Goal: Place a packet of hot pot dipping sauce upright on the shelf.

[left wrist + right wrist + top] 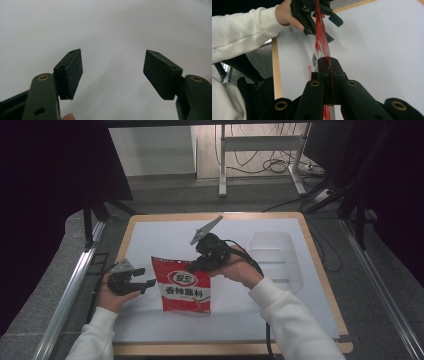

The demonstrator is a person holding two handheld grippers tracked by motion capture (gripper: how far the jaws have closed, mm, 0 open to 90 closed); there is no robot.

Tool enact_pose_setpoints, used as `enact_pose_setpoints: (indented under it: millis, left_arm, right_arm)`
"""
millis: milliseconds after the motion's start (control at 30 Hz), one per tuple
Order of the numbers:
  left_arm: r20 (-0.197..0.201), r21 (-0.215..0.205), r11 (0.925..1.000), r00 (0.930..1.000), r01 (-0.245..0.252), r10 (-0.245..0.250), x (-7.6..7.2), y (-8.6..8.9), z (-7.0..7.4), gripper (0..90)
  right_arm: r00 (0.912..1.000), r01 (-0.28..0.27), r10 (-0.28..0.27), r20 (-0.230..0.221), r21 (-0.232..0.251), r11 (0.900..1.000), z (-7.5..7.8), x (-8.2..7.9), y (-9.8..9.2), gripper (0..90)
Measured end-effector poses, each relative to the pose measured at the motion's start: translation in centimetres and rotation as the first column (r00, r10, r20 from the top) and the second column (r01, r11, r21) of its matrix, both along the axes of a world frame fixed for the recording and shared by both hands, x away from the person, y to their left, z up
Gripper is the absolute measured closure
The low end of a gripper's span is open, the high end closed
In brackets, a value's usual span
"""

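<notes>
red snack packet point(184, 288) | white label, printed characters | upright, top corner pinched | over white table sheet, centre-left

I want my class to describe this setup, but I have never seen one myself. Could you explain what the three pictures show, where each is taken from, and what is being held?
A person in white sleeves sits at a table covered in white and holds a hand-operated gripper in each hand; there is no robot arm.

The high view looks down from above. The other two pictures come from cameras riding on the grippers, looking along their black fingers.

The right gripper is shut on the top edge of a red seasoning packet, seen edge-on in its own view. The left gripper is open beside the packet, its fingers apart with nothing between them. A clear plastic container stands to the right on the table.
</notes>
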State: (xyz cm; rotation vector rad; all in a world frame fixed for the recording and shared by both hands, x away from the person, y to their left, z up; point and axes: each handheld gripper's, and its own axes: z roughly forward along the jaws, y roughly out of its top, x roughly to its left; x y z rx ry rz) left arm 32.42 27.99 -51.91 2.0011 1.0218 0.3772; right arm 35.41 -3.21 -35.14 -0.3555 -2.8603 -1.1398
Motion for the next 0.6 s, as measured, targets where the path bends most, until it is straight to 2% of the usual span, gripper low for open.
enact_pose_setpoints:
  millis: [100,233,433,600]
  left_arm:
    - [-0.002,0.002,1.0000,1.0000,0.002,-0.002,0.0,-0.1,0.0,31.7]
    - [0.000,0.003,1.0000,1.0000,0.005,-0.005,0.0,0.0,0.1,31.8]
    - [0.001,0.012,0.9999,0.9999,0.011,-0.011,0.0,-0.1,0.0,31.7]
    - [-0.005,0.015,0.9998,0.9999,0.012,-0.012,0.0,-0.2,0.0,31.5]
  right_arm:
    - [0.9994,0.009,-0.008,0.033,-0.017,1.000,1.4,-0.2,-0.2,89.4]
    - [0.9981,0.039,-0.038,0.048,-0.007,0.999,2.5,0.5,-0.8,89.5]
    - [0.9961,0.069,-0.070,0.055,0.010,0.998,3.4,1.2,-2.1,89.4]
    - [0.9958,0.073,-0.074,0.054,0.007,0.997,3.8,1.1,-2.7,89.5]
